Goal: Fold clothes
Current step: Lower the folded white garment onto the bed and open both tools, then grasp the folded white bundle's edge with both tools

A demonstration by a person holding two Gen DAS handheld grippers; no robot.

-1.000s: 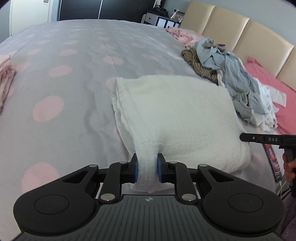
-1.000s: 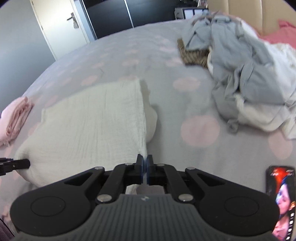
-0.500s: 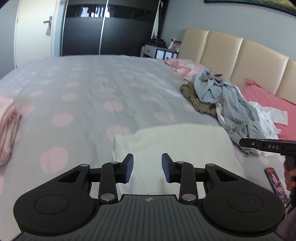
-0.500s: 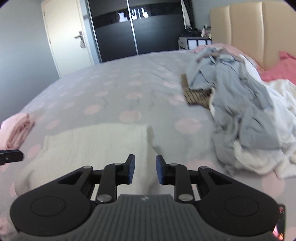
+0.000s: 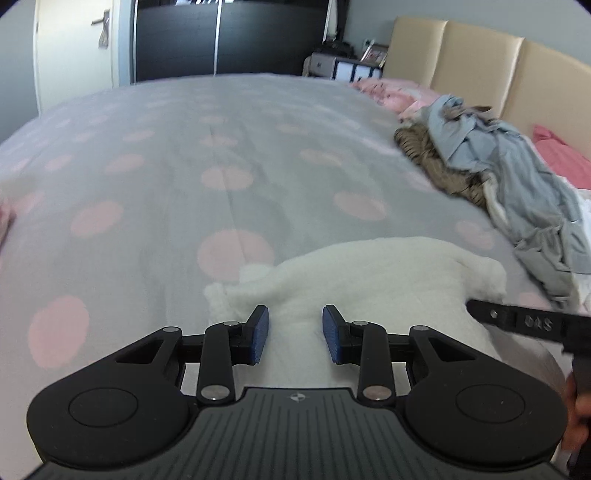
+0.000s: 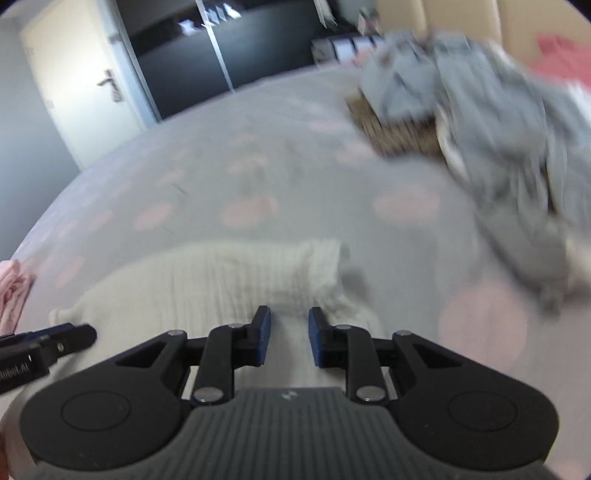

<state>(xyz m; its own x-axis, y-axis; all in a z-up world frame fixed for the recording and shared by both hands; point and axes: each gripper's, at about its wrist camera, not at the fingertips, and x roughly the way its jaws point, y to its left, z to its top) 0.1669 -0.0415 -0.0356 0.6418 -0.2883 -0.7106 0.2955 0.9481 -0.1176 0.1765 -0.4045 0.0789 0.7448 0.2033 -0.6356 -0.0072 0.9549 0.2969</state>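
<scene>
A folded white cloth [image 5: 388,280] lies on the grey bedspread with pink dots [image 5: 221,147]. My left gripper [image 5: 295,325] hovers over the cloth's near left part. Its jaws are opening, and the cloth shows in the gap below without touching the pads. In the right wrist view the same cloth [image 6: 207,280] lies under my right gripper [image 6: 289,325]. Its jaws are closing, and the pads do not press on the cloth. The right gripper's finger [image 5: 517,321] reaches in over the cloth's right edge. The left gripper's finger [image 6: 55,341] shows at the cloth's left end.
A heap of unfolded grey, brown and white clothes [image 5: 517,173] lies at the right by the beige headboard [image 5: 480,48]. A folded pink garment [image 6: 11,291] rests at the bed's left edge. A dark wardrobe [image 5: 229,33] and a white door [image 6: 74,81] stand beyond the bed.
A second ago both grippers were shut on the cloth's near edge. They let go and drew back, and now both hover low over the cloth with gaps between the pads.
</scene>
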